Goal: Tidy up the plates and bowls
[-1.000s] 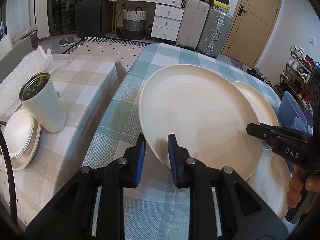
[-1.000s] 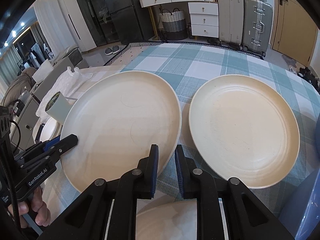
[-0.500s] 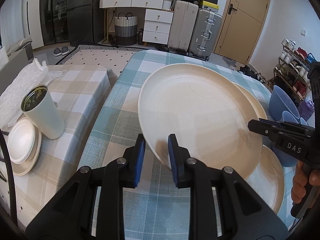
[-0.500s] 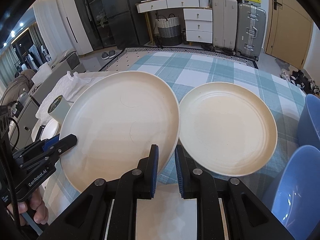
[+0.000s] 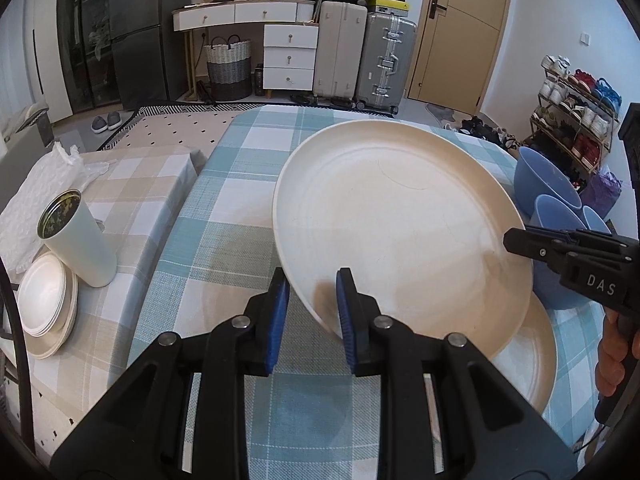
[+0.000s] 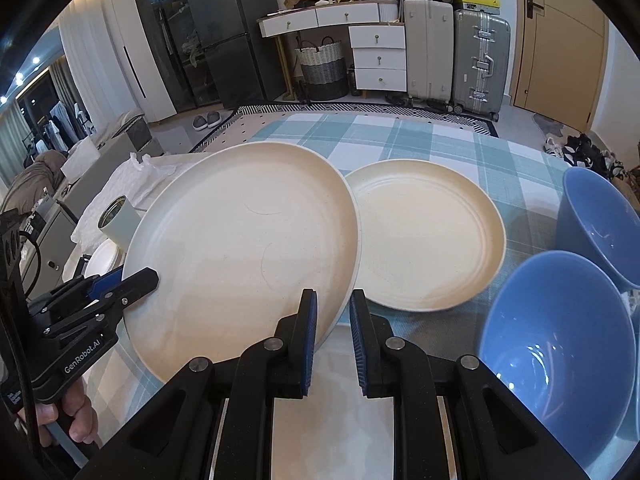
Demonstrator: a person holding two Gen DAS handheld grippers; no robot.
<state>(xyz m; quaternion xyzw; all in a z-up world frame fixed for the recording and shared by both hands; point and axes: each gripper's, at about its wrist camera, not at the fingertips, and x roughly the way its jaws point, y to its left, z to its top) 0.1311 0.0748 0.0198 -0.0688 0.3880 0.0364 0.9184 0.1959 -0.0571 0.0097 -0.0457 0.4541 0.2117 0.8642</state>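
two claws clamped on one large plate [image 6: 240, 248] | left claw [image 5: 312, 312] near rim, right claw [image 6: 332, 320] opposite rim | lifted, tilted above table [image 5: 224, 208] | probably for stacking on smaller plate [image 6: 428, 240]

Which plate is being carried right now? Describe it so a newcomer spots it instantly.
Start at the blue-checked table. Above its near half a large cream plate hangs tilted, off the cloth, with the left gripper and right gripper each pinching its rim. The smaller cream plate beside it lies flat, untouched, next to the blue bowls.
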